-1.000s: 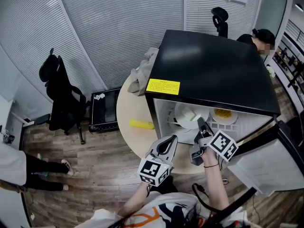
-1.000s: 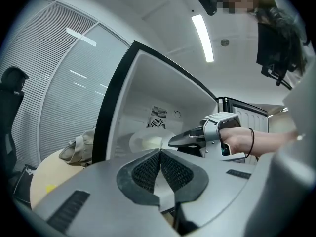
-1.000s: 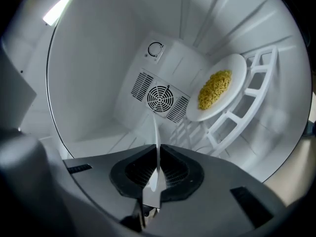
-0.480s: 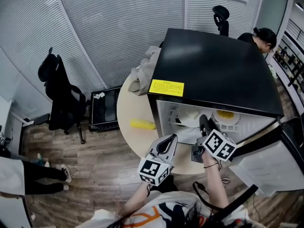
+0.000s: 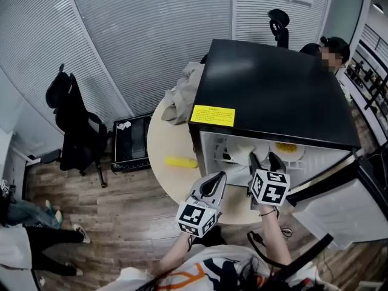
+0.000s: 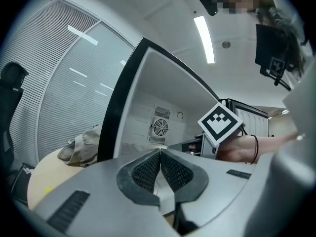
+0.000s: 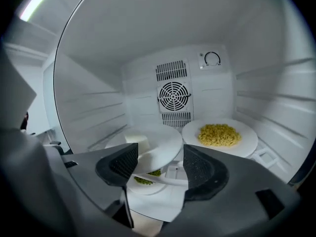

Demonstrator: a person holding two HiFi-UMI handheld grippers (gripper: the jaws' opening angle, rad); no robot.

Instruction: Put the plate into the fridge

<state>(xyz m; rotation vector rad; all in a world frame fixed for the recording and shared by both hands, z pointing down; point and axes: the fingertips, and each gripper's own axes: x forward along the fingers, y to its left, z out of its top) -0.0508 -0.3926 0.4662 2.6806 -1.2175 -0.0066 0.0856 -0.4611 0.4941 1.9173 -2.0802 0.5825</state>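
The black fridge [image 5: 273, 90] stands open on a round table [image 5: 163, 138]. Inside it, a white plate [image 7: 157, 141] carrying a pale block sits on a shelf beside a plate of yellow noodles [image 7: 219, 135]. A lower plate with green food [image 7: 140, 181] lies underneath. My right gripper [image 7: 160, 158] is at the fridge mouth, its jaws opening wide; the white plate's near rim lies between them and the pads do not press on it. In the head view the right gripper [image 5: 265, 161] points into the fridge. My left gripper [image 5: 208, 187] hovers shut and empty in front of the table edge.
The fridge door [image 5: 339, 208] hangs open at the right. A yellow item [image 5: 180, 161] and a heap of cloth [image 5: 182, 93] lie on the table left of the fridge. An office chair [image 5: 76, 120] and a black box [image 5: 133, 141] stand on the floor at left. A person [image 5: 330, 50] sits behind the fridge.
My right gripper has swung round to face the fridge interior and its jaws have spread wide, letting go of the white plate. The left gripper has stayed put.
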